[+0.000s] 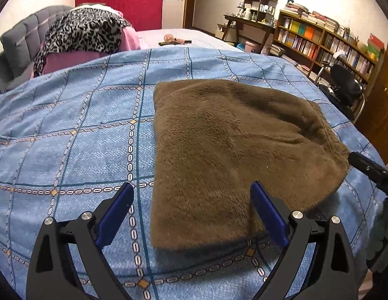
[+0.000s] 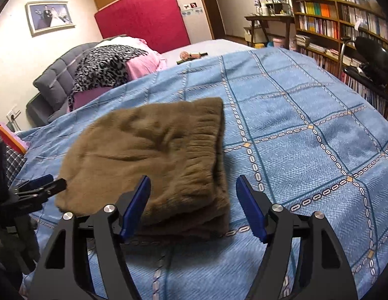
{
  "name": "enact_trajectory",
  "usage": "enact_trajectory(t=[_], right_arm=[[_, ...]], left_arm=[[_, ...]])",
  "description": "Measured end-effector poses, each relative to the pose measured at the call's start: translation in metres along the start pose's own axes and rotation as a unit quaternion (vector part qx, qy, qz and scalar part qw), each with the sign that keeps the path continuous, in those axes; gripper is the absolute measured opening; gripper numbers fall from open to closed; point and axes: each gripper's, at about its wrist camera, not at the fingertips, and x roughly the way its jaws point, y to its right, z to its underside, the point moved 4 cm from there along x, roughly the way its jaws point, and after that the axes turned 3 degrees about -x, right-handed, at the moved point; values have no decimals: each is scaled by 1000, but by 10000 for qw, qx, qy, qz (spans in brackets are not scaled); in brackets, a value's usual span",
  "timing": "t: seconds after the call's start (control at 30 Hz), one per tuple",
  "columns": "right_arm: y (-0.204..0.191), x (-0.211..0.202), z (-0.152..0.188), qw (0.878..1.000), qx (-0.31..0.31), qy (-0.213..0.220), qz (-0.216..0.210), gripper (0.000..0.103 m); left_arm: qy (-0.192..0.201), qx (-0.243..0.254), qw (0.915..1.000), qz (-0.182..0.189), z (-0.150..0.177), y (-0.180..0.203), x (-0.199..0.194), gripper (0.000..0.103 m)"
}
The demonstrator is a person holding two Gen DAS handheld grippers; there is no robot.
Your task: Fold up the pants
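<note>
The brown fleece pants (image 1: 231, 155) lie folded into a thick rectangle on the blue checked bedspread (image 1: 68, 130). My left gripper (image 1: 191, 190) is open and empty, its jaws spread over the near left corner of the pants. My right gripper (image 2: 194, 182) is open and empty, just above the near right corner of the folded pants (image 2: 153, 155), where the stacked layers show. The left gripper also shows at the left edge of the right wrist view (image 2: 41, 185), and the right gripper's tip shows in the left wrist view (image 1: 369, 167).
A leopard-print blanket (image 1: 86, 30) and pink bedding lie by the grey headboard (image 1: 21, 42). Small items (image 1: 173, 40) rest at the far side of the bed. A bookshelf (image 1: 326, 42), a desk and a black chair (image 1: 346, 85) stand to the right.
</note>
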Motion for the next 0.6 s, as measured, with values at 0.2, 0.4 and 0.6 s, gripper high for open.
enact_trajectory(t=[0.2, 0.4, 0.6], right_arm=[[-16, -16, 3, 9999, -44, 77, -76, 73], [-34, -28, 5, 9995, -243, 188, -83, 82], [-49, -38, 8, 9986, -417, 323, -60, 88]], left_arm=[[66, 54, 9999, -121, 6, 4, -15, 96], [224, 242, 9990, -286, 12, 12, -32, 98], [380, 268, 9978, -483, 14, 15, -45, 98]])
